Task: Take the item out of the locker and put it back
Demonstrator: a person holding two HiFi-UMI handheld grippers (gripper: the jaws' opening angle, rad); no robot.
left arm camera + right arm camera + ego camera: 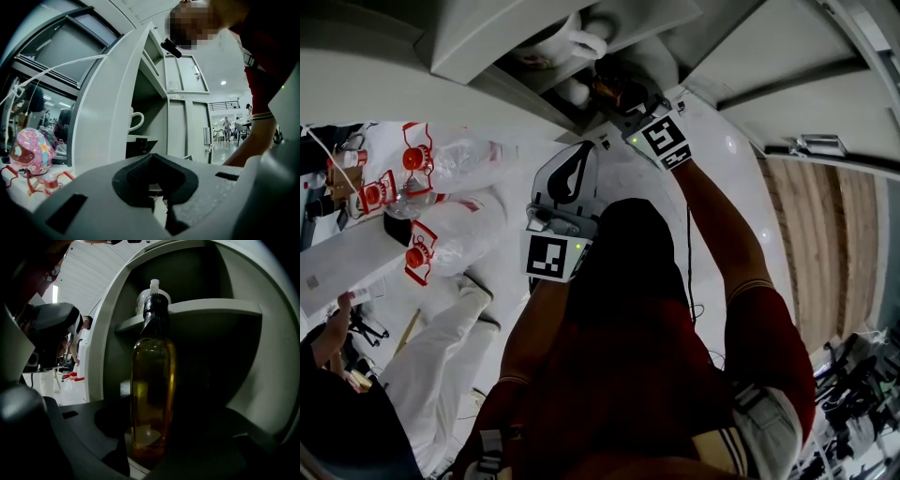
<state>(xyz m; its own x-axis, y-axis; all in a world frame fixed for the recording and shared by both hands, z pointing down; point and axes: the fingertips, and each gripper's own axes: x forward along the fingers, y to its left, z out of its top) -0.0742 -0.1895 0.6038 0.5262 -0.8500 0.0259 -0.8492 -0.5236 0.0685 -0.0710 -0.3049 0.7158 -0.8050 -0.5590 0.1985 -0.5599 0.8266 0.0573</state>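
In the head view we see the left gripper (578, 157) held just outside the open locker (478, 42), while the right gripper (626, 108) reaches into it, where an amber bottle (611, 91) sits at its tips; a white cup (574, 42) stands further in. From the left gripper view, the left gripper (161, 190) has its jaws together with nothing between them, and beyond them the locker door (105, 112) stands open with the white cup (134, 121) on a shelf inside; a pink helmet (29, 151) lies off to the left on the bench (18, 197). In the right gripper view, the right gripper (152, 448) has its jaws clamped on the lower part of the bottle (152, 376), which is upright inside the locker (262, 357), its dark cap rising in front of the shelf (211, 308) above.
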